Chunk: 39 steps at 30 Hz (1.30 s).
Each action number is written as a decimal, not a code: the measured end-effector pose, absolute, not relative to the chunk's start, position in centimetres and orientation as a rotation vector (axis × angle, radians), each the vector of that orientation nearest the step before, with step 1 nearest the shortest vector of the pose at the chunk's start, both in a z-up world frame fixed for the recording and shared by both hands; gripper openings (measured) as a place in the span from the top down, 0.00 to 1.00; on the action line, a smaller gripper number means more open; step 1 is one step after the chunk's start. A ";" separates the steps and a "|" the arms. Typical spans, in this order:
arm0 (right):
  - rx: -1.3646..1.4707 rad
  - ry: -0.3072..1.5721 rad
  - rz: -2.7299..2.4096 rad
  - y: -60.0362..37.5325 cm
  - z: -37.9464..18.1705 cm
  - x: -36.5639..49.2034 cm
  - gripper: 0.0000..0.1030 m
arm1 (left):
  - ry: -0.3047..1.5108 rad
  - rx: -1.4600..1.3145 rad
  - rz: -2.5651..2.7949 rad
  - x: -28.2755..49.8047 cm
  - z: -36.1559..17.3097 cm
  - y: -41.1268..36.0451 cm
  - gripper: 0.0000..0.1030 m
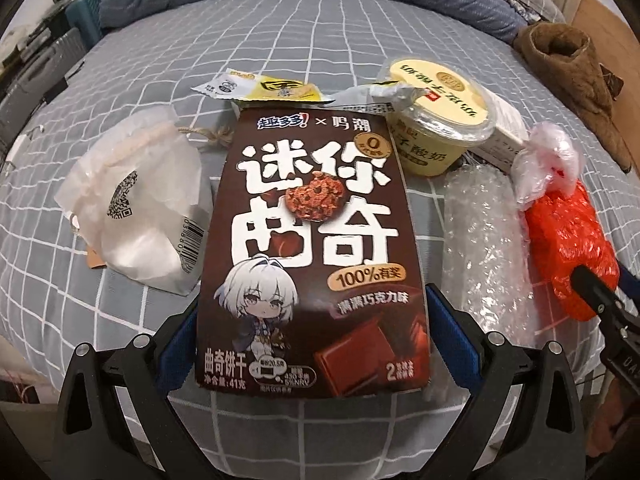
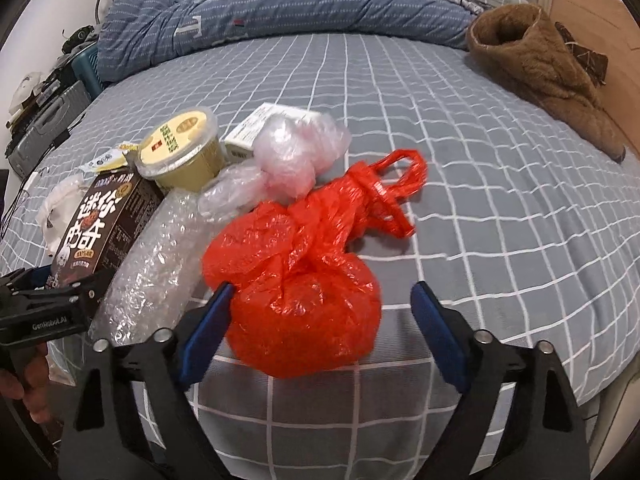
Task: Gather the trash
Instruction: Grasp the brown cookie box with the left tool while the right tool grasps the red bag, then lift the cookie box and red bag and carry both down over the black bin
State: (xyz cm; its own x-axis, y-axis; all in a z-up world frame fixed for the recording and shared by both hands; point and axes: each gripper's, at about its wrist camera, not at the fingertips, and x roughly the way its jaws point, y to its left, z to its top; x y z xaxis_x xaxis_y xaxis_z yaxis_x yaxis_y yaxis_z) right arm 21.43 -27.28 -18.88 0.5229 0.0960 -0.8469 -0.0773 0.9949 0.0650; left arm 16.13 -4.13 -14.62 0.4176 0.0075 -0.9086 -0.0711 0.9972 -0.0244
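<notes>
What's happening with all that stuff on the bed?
A person is picking up trash from the bed with a two-finger gripper in each hand. The left gripper has its fingers on either side of the brown cookie box. The right gripper is open around the knotted red plastic bag; one finger touches it, the other is clear. A yogurt cup, bubble wrap roll and white pouch wait nearby.

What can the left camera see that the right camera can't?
Only the left wrist view shows the cartoon girl and chocolate printed low on the brown cookie box. Only the right wrist view shows the red bag whole, with its handles, between the right gripper jaws. Both show the yogurt cup, the bubble wrap roll and the checked bedsheet.
</notes>
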 end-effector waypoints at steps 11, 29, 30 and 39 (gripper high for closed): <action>0.074 1.072 0.129 -27.9 -19.9 21.6 0.87 | 1.144 -0.065 0.034 16.3 -15.1 -4.1 0.14; 0.082 1.004 0.080 -29.4 -15.8 18.8 0.89 | 1.091 -0.046 0.016 15.5 -14.3 -5.0 0.14; 0.081 1.001 0.080 -29.3 -15.5 18.7 0.89 | 1.089 -0.044 0.016 15.6 -14.2 -5.0 0.14; 0.067 0.973 0.091 -29.0 -13.4 17.1 0.89 | 1.071 -0.039 0.001 15.4 -13.8 -5.2 0.14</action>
